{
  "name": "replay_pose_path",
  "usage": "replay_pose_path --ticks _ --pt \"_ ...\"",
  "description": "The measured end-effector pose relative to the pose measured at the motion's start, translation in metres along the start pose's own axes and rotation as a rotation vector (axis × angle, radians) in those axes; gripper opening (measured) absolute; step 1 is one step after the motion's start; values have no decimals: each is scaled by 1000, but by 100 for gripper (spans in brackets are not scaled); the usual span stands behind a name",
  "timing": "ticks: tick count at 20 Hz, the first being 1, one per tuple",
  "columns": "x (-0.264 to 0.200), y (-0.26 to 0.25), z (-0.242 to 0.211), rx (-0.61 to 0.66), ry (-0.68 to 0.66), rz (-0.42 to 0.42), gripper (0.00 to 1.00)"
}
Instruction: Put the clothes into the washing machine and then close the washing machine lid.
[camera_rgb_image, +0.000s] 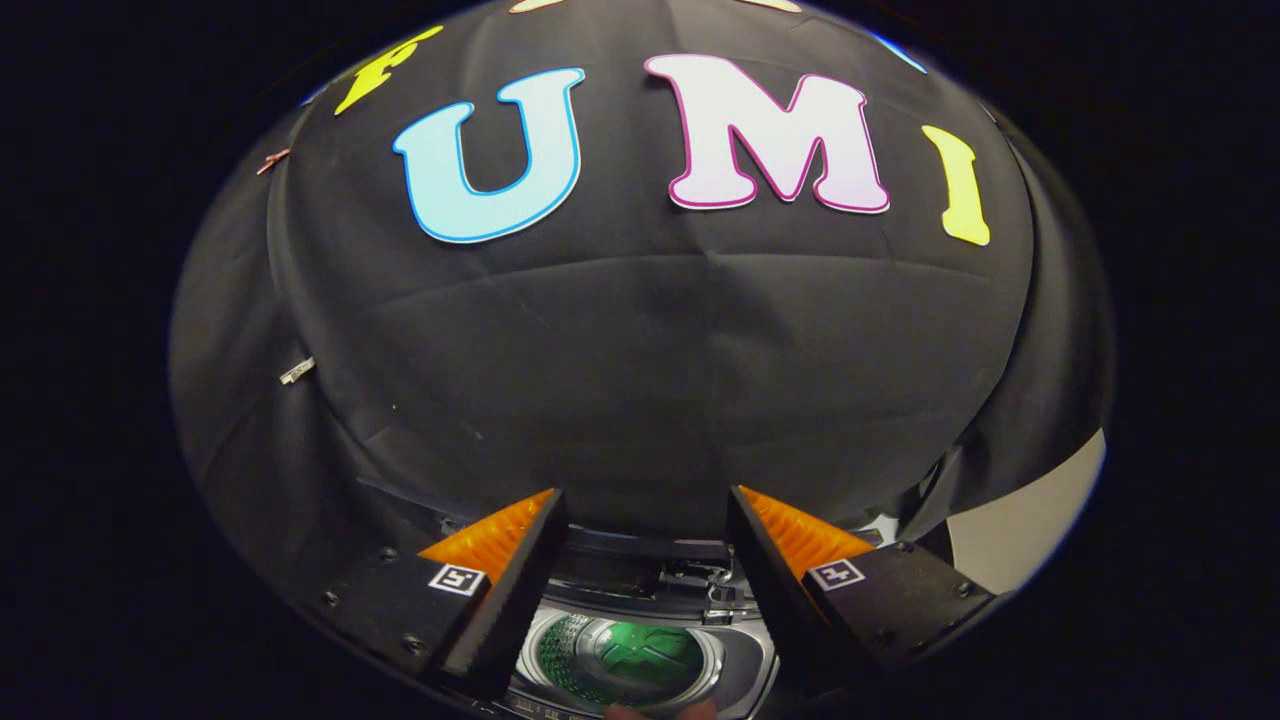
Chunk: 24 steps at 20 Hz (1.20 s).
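Gripper (645, 520) fingers stand wide apart with nothing between them, pointed mostly at the black cloth wall (640, 380) of the booth. Below the fingers, toward 6 o'clock, the washing machine (640, 655) sits with its top open, the perforated metal drum (625, 660) visible through the round mouth. Something green lies at the bottom of the drum; it is likely a garment (640, 655), though I cannot tell for sure. At 12 o'clock from the drum, what appears to be the raised lid (650, 570) and its hinge parts stand just behind the opening.

If the clothes are indeed in, closing the lid is what remains. The risk is aim: the lid's edge is dark against dark cloth and sits low between the fingers, so a reach could slide past it or knock the hinge. Spread fingers could also catch the rim of the opening on the way down. A pale shape, perhaps a fingertip (625, 712), shows near 6 o'clock of the drum and might be pinched if the lid drops fast.
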<state>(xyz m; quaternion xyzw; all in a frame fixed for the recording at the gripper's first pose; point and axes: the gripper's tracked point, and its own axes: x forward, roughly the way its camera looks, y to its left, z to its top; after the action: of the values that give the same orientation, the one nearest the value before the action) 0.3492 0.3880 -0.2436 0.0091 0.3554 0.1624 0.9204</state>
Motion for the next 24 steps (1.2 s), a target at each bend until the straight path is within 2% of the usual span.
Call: replay_pose_path --ticks 9,24 --pt "-40 9 -26 -43 -8 84 100" --pt "-79 15 -65 -99 -105 80 100"
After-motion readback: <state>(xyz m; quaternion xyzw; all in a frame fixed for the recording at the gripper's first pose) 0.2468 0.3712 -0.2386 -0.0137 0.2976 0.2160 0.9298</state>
